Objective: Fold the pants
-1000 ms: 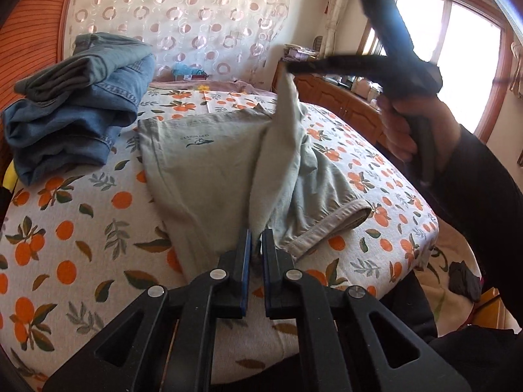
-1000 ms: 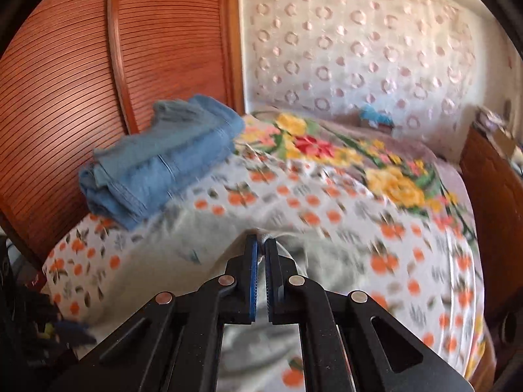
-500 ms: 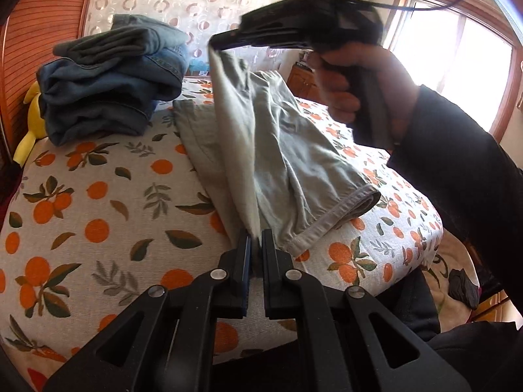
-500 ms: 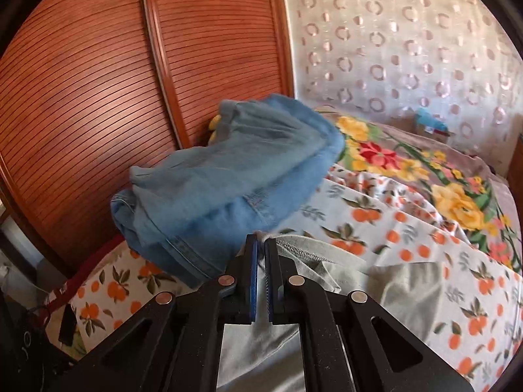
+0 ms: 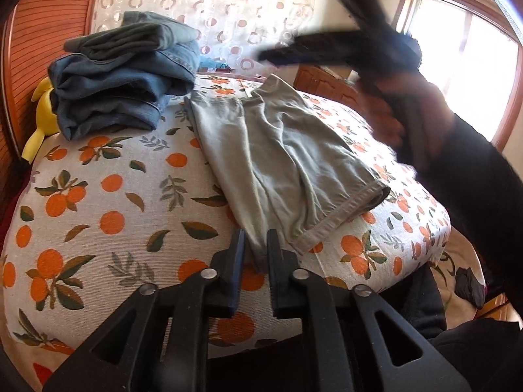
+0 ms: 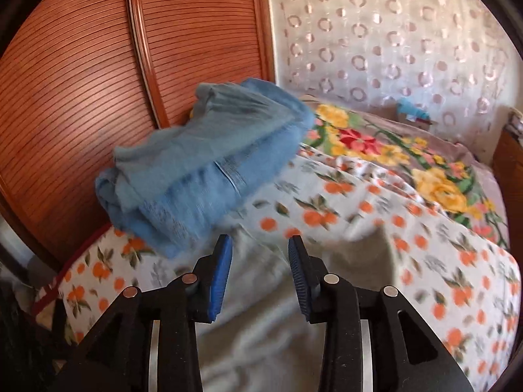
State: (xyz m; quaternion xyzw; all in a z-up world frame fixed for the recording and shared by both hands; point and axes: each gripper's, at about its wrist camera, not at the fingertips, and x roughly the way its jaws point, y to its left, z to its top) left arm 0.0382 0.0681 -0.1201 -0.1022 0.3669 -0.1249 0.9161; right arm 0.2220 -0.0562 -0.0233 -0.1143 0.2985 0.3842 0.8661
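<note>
Grey-green pants point(image 5: 281, 160) lie folded flat on the orange-print bed sheet point(image 5: 98, 196). Their near corner runs between the fingers of my left gripper point(image 5: 255, 248), whose jaws are opening; the pads stand slightly apart and no longer pinch the cloth. In the left wrist view my right gripper point(image 5: 271, 55) shows as a dark blur in a person's hand point(image 5: 408, 117), above the far end of the pants. In its own view the right gripper point(image 6: 260, 241) hovers over the pants point(image 6: 261, 313), its jaws opening, with nothing between the blue pads point(image 6: 220, 271).
A stack of folded blue jeans point(image 5: 124, 75) point(image 6: 209, 170) sits at the bed's far left, a yellow plush toy point(image 5: 42, 114) beside it. A wooden slatted wardrobe door point(image 6: 81, 81) stands behind. A floral blanket point(image 6: 425, 170) covers the far bed. A window point(image 5: 474, 65) is at right.
The right gripper carried the lifted pants edge over, let it go and opened; the cloth now lies flat on the pants. The left jaws have parted a little.
</note>
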